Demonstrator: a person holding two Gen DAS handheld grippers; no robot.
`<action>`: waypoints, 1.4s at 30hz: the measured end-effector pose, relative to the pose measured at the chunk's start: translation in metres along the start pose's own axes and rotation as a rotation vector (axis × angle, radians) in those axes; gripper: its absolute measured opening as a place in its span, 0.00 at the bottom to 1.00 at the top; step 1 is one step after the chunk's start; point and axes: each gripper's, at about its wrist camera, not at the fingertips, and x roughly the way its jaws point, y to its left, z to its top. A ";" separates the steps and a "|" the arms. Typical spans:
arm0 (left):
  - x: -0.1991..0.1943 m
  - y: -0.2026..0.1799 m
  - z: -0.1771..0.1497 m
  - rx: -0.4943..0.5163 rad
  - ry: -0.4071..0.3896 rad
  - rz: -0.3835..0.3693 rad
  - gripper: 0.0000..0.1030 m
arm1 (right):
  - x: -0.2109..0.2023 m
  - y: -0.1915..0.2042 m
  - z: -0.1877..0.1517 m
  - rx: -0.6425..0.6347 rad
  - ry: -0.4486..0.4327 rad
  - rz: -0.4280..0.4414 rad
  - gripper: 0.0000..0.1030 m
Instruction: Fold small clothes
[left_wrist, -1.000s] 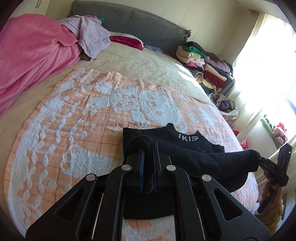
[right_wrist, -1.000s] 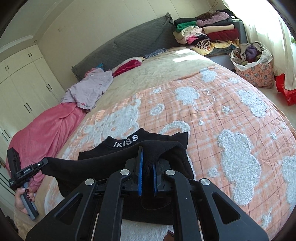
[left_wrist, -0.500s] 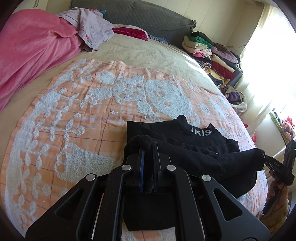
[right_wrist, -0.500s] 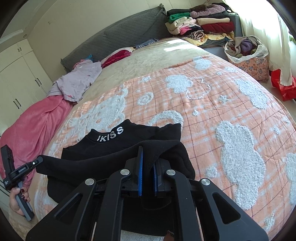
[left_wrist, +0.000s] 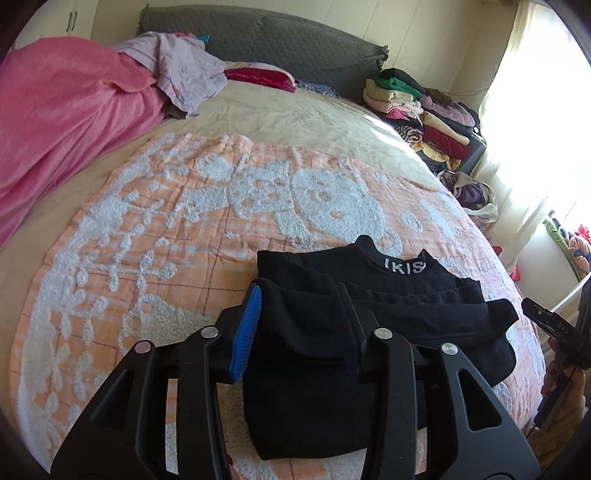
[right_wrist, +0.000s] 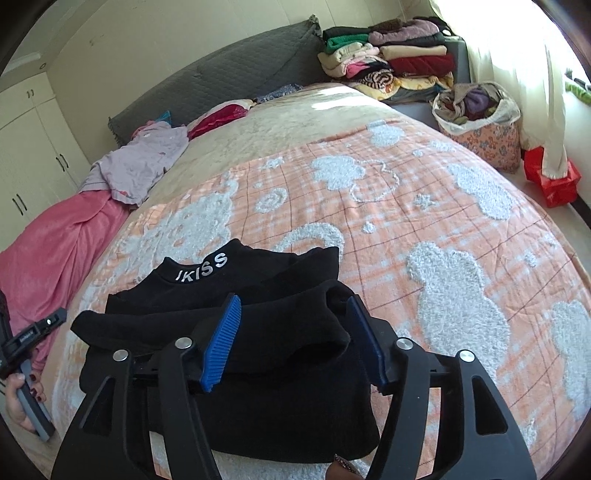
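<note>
A black top (left_wrist: 314, 369) with white "IKISS" lettering on its collar (right_wrist: 201, 266) lies folded on the orange and white blanket (left_wrist: 166, 221). My left gripper (left_wrist: 297, 325) has its jaws opening. The doubled-over black edge lies loose between its fingers, and the blue pad (left_wrist: 245, 332) stands clear of the cloth. My right gripper (right_wrist: 295, 343) is also opening, with the folded edge resting between its blue pads (right_wrist: 221, 343) untouched. Each view shows the other gripper at the frame's side, held in a hand (right_wrist: 18, 406), its tip just off the garment's end.
A pink blanket (left_wrist: 55, 122) and a lilac garment (left_wrist: 184, 70) lie at the bed's far left. A stack of folded clothes (right_wrist: 399, 62), a floral bag of laundry (right_wrist: 476, 122) and a red box (right_wrist: 550, 177) stand beyond the bed's right side. A grey headboard (left_wrist: 295, 40) backs the bed.
Both grippers were shut on the black folded edge and held it up. Now both sets of jaws stand apart and the fold has settled onto the garment.
</note>
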 end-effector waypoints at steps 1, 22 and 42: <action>-0.003 -0.002 0.000 0.007 -0.006 0.001 0.36 | -0.004 0.003 -0.001 -0.017 -0.012 -0.004 0.63; 0.019 -0.048 -0.066 0.212 0.148 0.004 0.10 | 0.015 0.060 -0.062 -0.318 0.151 -0.039 0.31; 0.078 -0.040 0.003 0.192 0.099 0.083 0.13 | 0.073 0.048 0.001 -0.286 0.099 -0.094 0.32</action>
